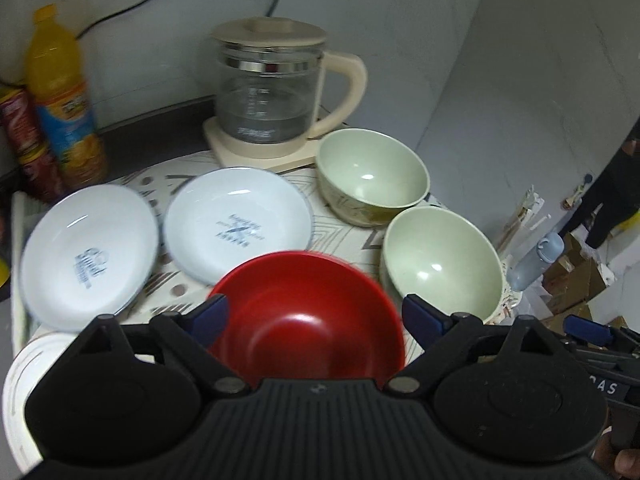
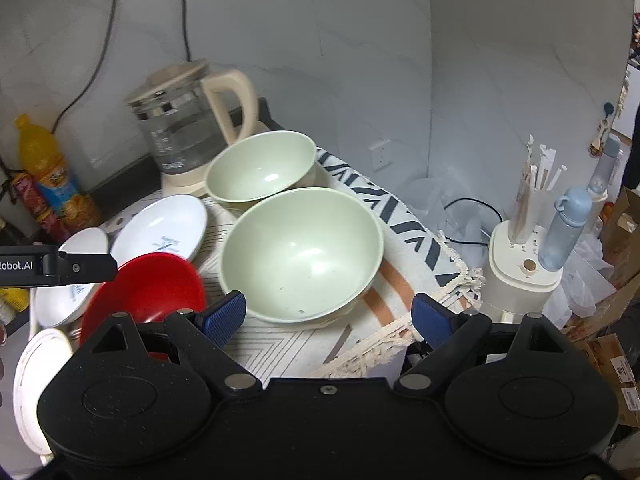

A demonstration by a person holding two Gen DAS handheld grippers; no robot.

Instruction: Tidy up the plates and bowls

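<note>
Left gripper (image 1: 314, 316): jaws wide, red bowl (image 1: 308, 316) between them | Right gripper (image 2: 328, 316): jaws wide, near green bowl (image 2: 300, 252) | two white plates (image 1: 88, 256) on worktop

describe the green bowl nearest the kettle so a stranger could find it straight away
Find the glass kettle at the back of the patterned cloth. The green bowl sits right beside its base. A second green bowl lies nearer the cloth's fringed edge.
</note>
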